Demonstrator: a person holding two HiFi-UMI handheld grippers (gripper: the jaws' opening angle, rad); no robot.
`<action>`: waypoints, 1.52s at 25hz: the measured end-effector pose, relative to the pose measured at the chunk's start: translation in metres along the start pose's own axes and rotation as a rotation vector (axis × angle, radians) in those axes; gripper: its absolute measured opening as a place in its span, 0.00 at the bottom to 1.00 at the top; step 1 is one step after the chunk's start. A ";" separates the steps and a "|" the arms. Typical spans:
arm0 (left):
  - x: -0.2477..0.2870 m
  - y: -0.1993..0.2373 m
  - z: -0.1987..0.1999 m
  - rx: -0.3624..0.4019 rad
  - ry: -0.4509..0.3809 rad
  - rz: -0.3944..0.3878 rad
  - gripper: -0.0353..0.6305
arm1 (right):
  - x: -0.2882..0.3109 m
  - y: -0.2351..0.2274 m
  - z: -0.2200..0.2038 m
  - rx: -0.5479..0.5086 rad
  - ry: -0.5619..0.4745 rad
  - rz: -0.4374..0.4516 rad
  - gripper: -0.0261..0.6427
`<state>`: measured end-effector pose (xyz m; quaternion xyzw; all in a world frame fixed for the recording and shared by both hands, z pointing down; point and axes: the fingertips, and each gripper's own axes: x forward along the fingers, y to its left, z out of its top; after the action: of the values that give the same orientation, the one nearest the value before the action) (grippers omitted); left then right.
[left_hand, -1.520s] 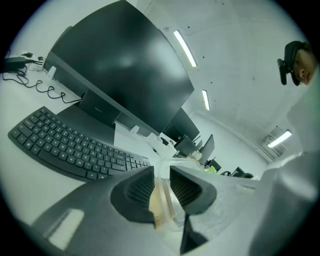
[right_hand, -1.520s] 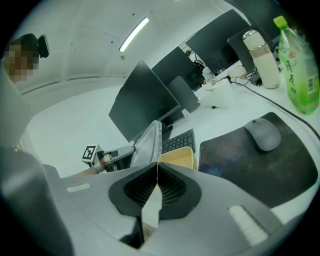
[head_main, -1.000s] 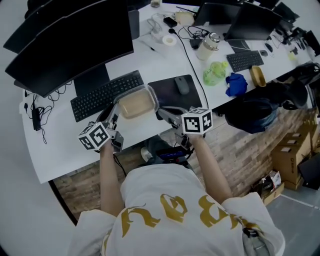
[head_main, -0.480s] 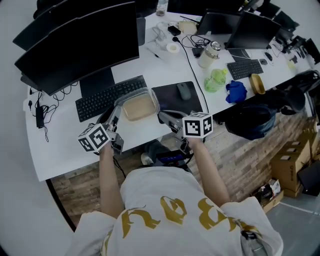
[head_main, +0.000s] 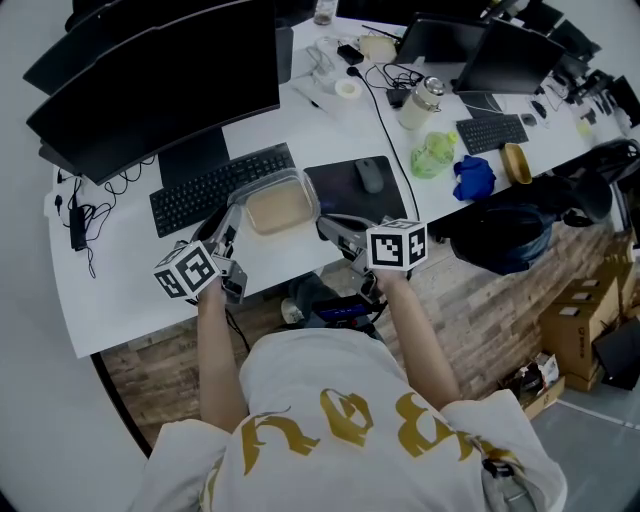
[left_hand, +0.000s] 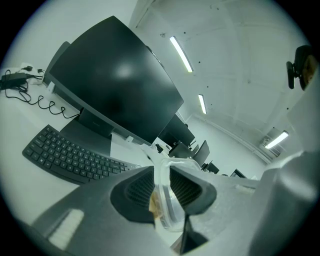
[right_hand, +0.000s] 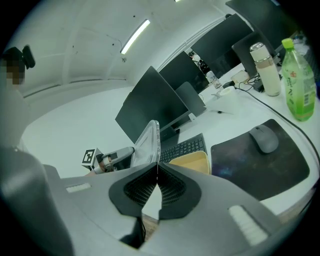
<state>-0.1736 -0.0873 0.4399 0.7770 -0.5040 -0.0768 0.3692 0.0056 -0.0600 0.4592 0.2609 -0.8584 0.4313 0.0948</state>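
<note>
Both grippers had risen a little with their load: in the left gripper view the keyboard now sat smaller and farther off than it had a moment before.

Head view: the left gripper (head_main: 233, 214) and right gripper (head_main: 326, 226) met a clear box (head_main: 281, 209) from either side. The box, tan inside, hung over the front of the desk (head_main: 120, 305), between the keyboard (head_main: 220, 185) and the mouse pad (head_main: 352, 193) with its mouse (head_main: 370, 174). A monitor (head_main: 160, 75) stood behind.

Left gripper view: the left gripper (left_hand: 161, 182) had its jaws a narrow gap apart, clamped on the box's (left_hand: 169, 212) clear wall, with the tan content showing low between them. Beyond lay the keyboard (left_hand: 75, 157) and the monitor (left_hand: 115, 85).

Right gripper view: the right gripper (right_hand: 158, 172) had its jaws all but together, pinching the thin edge of the lid (right_hand: 149, 142), which rose tilted above them. The box's tan base (right_hand: 193, 162) showed just right of it, and the left gripper (right_hand: 114, 157) on the far side. To the right lay the mouse pad (right_hand: 265, 162), the mouse (right_hand: 264, 138) and a green bottle (right_hand: 299, 87).
</note>
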 end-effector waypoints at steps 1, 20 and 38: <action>0.001 -0.001 0.001 0.000 -0.001 -0.003 0.20 | 0.000 0.000 0.001 0.001 -0.001 0.000 0.08; 0.007 -0.003 -0.006 -0.007 0.022 -0.005 0.20 | -0.005 -0.006 -0.005 0.014 0.020 -0.019 0.08; 0.016 0.006 -0.008 -0.031 0.035 -0.009 0.20 | 0.002 -0.013 -0.005 0.029 0.041 -0.033 0.08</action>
<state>-0.1660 -0.0981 0.4534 0.7748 -0.4927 -0.0727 0.3895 0.0105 -0.0632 0.4717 0.2673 -0.8455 0.4475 0.1156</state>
